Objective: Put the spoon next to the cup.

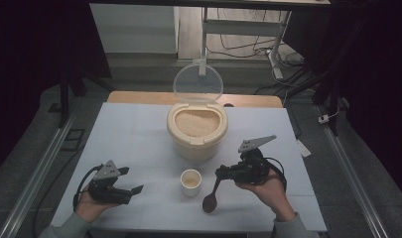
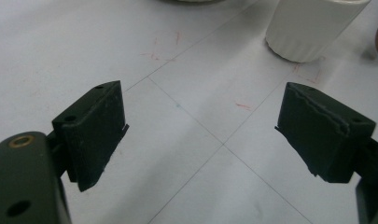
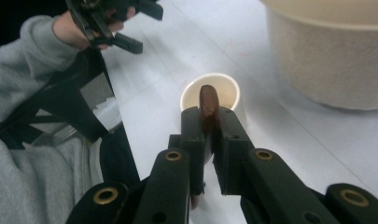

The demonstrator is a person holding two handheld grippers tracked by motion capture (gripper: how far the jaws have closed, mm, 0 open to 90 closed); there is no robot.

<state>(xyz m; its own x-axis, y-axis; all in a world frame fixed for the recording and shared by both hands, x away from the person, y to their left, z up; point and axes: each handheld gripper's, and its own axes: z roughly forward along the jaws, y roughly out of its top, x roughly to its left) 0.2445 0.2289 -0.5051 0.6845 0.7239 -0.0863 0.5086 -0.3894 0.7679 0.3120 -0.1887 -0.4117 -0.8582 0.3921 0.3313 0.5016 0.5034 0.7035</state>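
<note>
Right gripper: held level, clamped on dark brown wooden spoon | left gripper: rested low, jaws spread wide, nothing gripped | small white ribbed cup: flanked by both.

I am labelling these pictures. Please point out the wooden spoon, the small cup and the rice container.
wooden spoon [image 1: 209, 203], high view, on its bowl.
small cup [image 1: 191, 183], high view, on its outer wall.
rice container [image 1: 198, 144], high view, on its front wall.

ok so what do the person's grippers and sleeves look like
Both the left gripper and right gripper are black, each with two flat-padded jaws, brass-ringed screw holes, a grey three-cornered plate on top and a trailing black cable. The sleeves are light grey.
</note>
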